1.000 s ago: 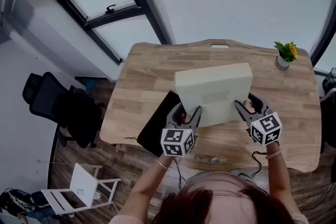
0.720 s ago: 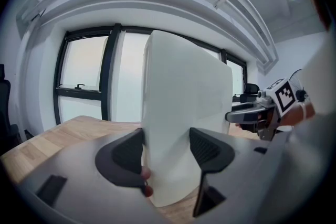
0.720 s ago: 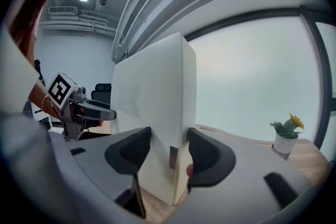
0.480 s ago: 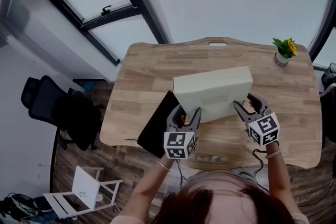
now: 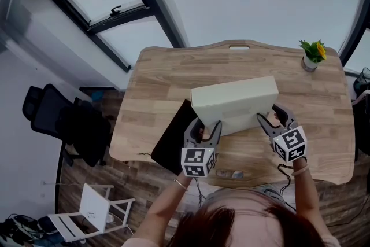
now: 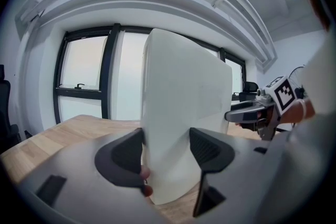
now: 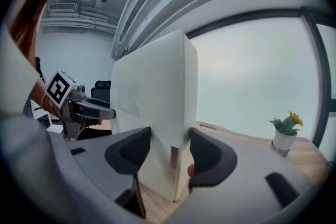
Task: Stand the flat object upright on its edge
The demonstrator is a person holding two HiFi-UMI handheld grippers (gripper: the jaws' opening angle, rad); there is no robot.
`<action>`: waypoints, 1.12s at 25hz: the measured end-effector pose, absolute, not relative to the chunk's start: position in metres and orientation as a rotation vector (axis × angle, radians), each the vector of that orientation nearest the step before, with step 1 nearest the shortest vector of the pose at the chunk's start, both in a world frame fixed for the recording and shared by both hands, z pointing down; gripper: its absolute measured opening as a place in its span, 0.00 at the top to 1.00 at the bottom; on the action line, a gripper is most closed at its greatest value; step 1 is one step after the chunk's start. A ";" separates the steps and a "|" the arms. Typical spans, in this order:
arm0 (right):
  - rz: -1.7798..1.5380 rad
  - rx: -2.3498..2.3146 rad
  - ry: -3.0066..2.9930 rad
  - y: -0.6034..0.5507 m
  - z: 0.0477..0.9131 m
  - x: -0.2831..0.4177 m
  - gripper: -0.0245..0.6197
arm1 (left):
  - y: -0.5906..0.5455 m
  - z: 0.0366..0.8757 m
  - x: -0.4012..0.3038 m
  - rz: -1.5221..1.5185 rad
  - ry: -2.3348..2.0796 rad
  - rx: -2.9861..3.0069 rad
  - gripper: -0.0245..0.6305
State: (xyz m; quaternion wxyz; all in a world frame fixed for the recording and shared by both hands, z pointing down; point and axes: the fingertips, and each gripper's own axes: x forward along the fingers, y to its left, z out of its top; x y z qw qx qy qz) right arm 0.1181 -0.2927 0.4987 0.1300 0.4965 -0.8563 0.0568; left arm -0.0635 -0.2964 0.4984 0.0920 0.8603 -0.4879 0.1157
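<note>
A flat white box (image 5: 234, 104) stands on its long edge on the wooden table (image 5: 156, 84), its broad face towards me. My left gripper (image 5: 203, 124) is shut on the box's left end, and in the left gripper view both pads lie against the box (image 6: 184, 113). At the right end, my right gripper (image 5: 272, 115) is shut on the box (image 7: 157, 97), one pad on each face. Each gripper view shows the other gripper at the far end of the box.
A black flat thing (image 5: 170, 144) lies under the box's left corner and reaches over the table's near edge. A small potted plant (image 5: 312, 55) stands at the far right corner. On the floor at the left are a black office chair (image 5: 58, 118) and a white chair (image 5: 92, 205).
The box's near face looks a little shorter, so it stands slightly steeper. Both grippers have stayed at its ends.
</note>
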 end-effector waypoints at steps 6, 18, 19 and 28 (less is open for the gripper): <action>0.152 1.455 -2.491 -0.290 0.499 0.118 0.61 | -0.291 0.502 -0.064 0.324 -1.442 2.562 0.56; 0.187 1.432 -2.501 -0.290 0.499 0.118 0.59 | -0.288 0.501 -0.064 0.329 -1.351 2.566 0.55; 0.192 1.432 -2.503 -0.289 0.499 0.118 0.59 | -0.288 0.500 -0.064 0.316 -1.339 2.556 0.55; 0.185 1.465 -2.521 -0.287 0.490 0.116 0.57 | -0.284 0.488 -0.067 0.263 -1.284 2.541 0.54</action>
